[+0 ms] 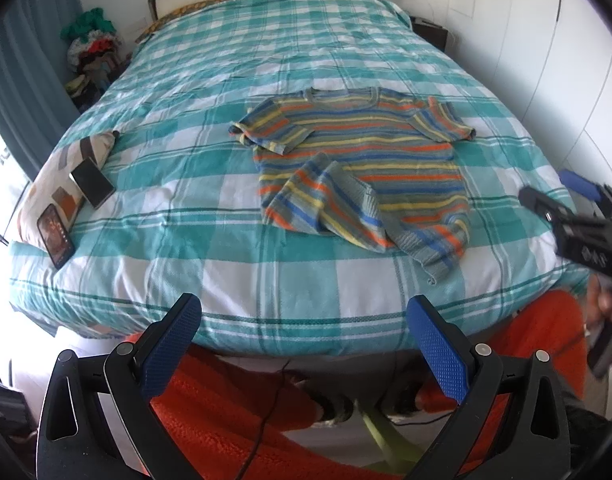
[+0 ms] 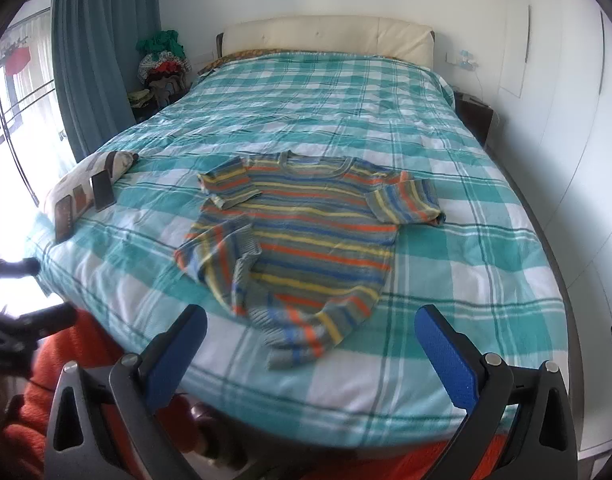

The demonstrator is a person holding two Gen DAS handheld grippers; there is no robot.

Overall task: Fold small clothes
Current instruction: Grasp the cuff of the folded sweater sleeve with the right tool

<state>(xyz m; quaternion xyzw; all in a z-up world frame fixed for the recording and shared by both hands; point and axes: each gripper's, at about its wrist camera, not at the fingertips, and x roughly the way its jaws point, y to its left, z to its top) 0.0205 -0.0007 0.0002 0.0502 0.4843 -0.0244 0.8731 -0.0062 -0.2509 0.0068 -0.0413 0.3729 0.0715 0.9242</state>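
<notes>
Phones (image 1: 72, 206) far left on bed (image 1: 186, 216); left gripper (image 1: 306, 336) jaws wide, empty; shirt (image 1: 357, 172) mid-bed, spread, probably unfolded though its near hem is rumpled. Right gripper (image 2: 309, 344) jaws wide, empty; all folding left.

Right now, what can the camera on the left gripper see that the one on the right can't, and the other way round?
Only the left wrist view shows the right gripper at its right edge, and an orange rug on the floor. Only the right wrist view shows the window with washing hung outside, and the left gripper silhouetted. Both show the striped sweater spread on the checked bedspread, two phones and both grippers open, holding nothing.
</notes>
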